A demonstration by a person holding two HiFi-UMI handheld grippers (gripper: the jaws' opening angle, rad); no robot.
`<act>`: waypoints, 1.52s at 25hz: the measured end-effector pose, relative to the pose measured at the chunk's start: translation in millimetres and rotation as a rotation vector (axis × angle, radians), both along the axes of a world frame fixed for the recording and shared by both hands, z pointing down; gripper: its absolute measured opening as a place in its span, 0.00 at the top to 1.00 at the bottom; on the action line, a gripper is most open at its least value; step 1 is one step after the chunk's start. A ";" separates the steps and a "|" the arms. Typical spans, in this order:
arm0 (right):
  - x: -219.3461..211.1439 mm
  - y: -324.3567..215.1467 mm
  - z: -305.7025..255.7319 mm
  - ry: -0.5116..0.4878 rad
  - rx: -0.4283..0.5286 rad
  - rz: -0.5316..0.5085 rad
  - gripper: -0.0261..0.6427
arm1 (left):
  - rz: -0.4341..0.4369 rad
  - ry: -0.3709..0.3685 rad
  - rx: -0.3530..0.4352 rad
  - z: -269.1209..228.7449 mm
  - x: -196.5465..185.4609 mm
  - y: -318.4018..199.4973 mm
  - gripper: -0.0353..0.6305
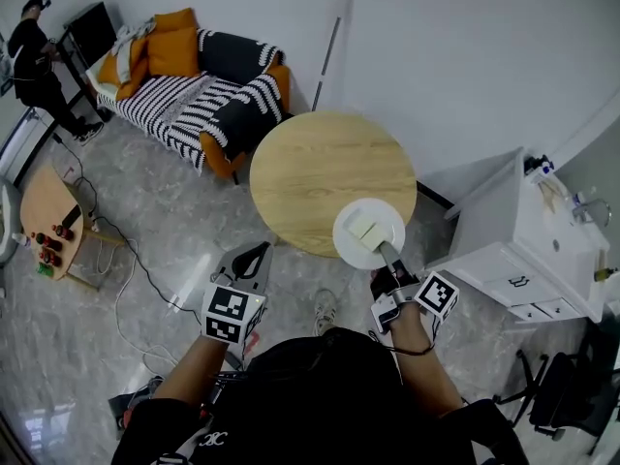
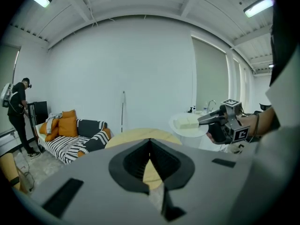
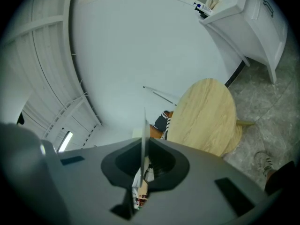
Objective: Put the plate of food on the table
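Note:
A white plate [image 1: 368,232] carrying pale blocks of food [image 1: 362,227] hangs level over the near right edge of the round wooden table [image 1: 320,168]. My right gripper [image 1: 387,256] is shut on the plate's near rim. In the right gripper view the plate [image 3: 143,125] shows edge-on as a thin line between the jaws, with the table [image 3: 206,116] beyond it. My left gripper [image 1: 252,260] hangs over the floor to the left of the plate, shut and holding nothing. The left gripper view shows the plate [image 2: 190,124] and the right gripper [image 2: 208,119] to its right, above the table [image 2: 136,136].
A striped sofa with orange cushions [image 1: 194,90] stands beyond the table. A white cabinet [image 1: 528,250] is close on the right. A small wooden side table [image 1: 46,211] and floor cables [image 1: 126,260] lie to the left. A person [image 1: 34,61] stands far left.

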State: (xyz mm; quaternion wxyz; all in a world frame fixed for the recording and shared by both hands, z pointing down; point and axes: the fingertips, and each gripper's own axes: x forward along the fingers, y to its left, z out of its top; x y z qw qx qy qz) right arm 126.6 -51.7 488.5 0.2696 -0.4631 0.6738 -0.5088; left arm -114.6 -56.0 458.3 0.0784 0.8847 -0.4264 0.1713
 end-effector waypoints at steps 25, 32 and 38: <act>53.1 -144.7 60.3 -0.010 -0.115 -0.179 0.92 | -0.084 -0.067 -0.074 18.3 71.8 -137.1 0.94; 41.8 -165.8 82.0 -0.022 -0.120 -0.212 0.92 | -0.079 -0.040 -0.095 17.2 72.4 -160.9 0.94; 28.5 -180.9 96.2 -0.072 -0.078 -0.237 0.92 | -0.038 -0.026 -0.112 19.1 69.7 -184.7 0.94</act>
